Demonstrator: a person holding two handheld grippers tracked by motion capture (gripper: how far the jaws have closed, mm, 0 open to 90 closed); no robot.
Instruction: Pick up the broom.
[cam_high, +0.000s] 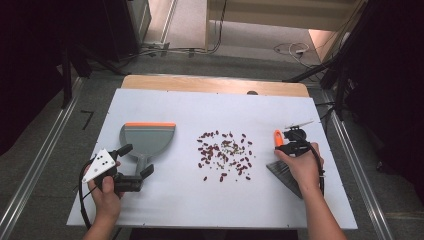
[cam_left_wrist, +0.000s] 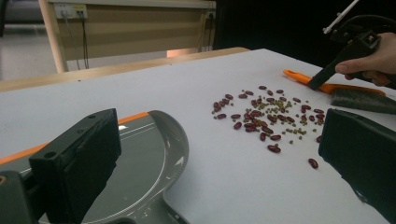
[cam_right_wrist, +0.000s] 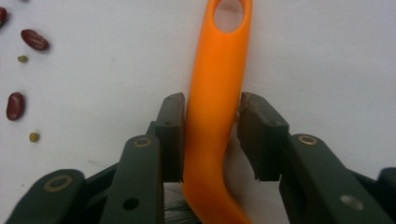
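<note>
- The right tongs (cam_right_wrist: 210, 140) are set astride the brush's orange handle (cam_right_wrist: 217, 93); one pad touches it, a thin gap shows at the other, so a firm clench cannot be confirmed. The grasp is judged to be for sweeping.
- The left tongs (cam_high: 134, 165) are spread apart around the dustpan's grey stem (cam_high: 144, 161), nothing gripped, presumably to steady it as the receiver.
- One brush (cam_high: 284, 167) lies at 3 o'clock on the table (cam_high: 165, 205), one dustpan (cam_high: 147, 139) at 9 o'clock.
- The beans (cam_high: 225, 155), scattered at centre, are too many to count exactly: dozens of red ones, plus smaller green ones.
</note>
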